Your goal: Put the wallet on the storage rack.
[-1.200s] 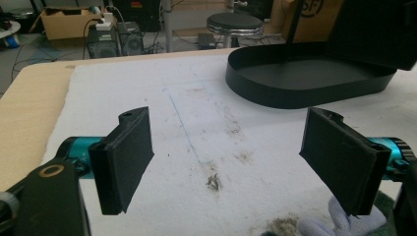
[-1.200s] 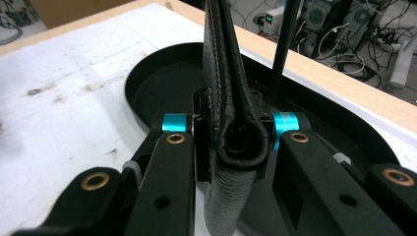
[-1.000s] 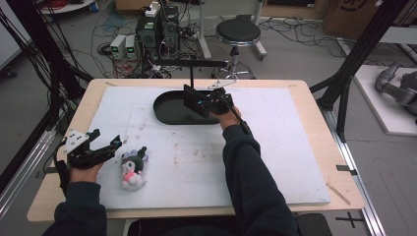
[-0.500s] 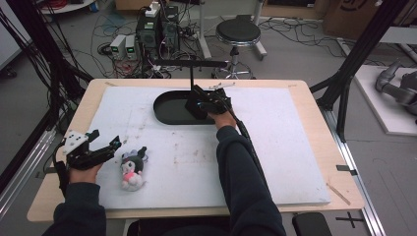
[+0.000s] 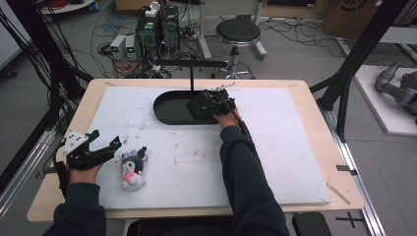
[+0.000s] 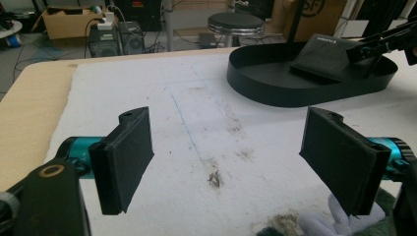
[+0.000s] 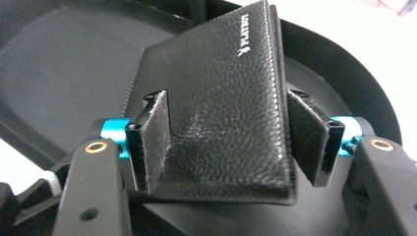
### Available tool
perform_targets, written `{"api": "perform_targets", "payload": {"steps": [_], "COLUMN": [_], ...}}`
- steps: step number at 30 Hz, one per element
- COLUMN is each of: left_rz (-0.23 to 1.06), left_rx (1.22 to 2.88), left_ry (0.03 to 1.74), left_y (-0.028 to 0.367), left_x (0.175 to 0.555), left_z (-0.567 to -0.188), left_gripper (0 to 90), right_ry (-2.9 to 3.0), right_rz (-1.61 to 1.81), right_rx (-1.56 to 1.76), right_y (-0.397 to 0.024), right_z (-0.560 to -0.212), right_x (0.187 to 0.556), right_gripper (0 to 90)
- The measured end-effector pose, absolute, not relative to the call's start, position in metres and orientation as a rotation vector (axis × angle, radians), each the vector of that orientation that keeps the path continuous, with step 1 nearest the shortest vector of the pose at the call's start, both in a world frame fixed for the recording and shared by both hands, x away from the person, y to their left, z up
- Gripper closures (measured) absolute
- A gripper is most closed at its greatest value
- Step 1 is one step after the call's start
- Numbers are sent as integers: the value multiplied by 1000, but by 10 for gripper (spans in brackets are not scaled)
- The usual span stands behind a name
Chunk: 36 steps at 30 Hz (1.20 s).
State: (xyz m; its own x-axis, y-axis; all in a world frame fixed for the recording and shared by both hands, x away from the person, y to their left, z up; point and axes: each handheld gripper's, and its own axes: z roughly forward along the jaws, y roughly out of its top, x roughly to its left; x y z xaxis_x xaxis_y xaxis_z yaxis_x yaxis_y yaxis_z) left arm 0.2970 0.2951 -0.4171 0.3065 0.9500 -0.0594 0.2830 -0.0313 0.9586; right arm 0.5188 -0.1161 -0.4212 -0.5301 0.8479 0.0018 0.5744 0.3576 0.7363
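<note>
A black leather wallet [image 7: 221, 88] rests tilted in the black oval tray [image 5: 167, 115], one edge raised; in the left gripper view the wallet [image 6: 322, 56] leans inside the tray [image 6: 275, 91]. My right gripper [image 7: 226, 101] straddles it. Its jaws have just been opening, and the wallet lies loose between them with a gap at the right pad [image 7: 305, 132]. From above, the right gripper [image 5: 209, 103] sits over the tray's right end. My left gripper [image 5: 110, 147] hovers open at the near left, beside a plush toy [image 5: 132, 169], with nothing between its jaws [image 6: 226, 118].
A white foam mat [image 5: 295, 147] covers the wooden table [image 5: 319, 98]. A black T-shaped stand [image 5: 191, 64] rises behind the tray. A stool [image 5: 238, 33], computers and cables stand on the floor beyond the far edge.
The right gripper has sunk a little into the tray and shifted slightly left. The left gripper and the plush toy have stayed put.
</note>
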Motion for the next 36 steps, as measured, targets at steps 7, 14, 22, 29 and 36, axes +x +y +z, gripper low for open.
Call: {"api": "perform_targets", "payload": {"steps": [7,14,22,29,36], "left_rz": [807,808,800,784,724], "left_rx": [1543,1548,1543,1540,1530], "left_ry": [1172,1168,1172,1167,1159], "left_y": [295,293,295,292,289], "left_x": [297,298,297,295,289], "left_z": [-417,-417,-418,-416,-411], "left_gripper": [195,196,197,196,216], "right_ry": [2184,2217,2217,2231,2224], "right_rz": [952,969,1015,1172,1119], "right_rx": [1235,1210,1158,1061,982], "right_y": [-132,-143,-143,-181,-240], "right_z": [-412,-404,-392,-371,-369], "right_x": [511,508,497,465,419], "right_gripper": [304,342,310,267,212]}}
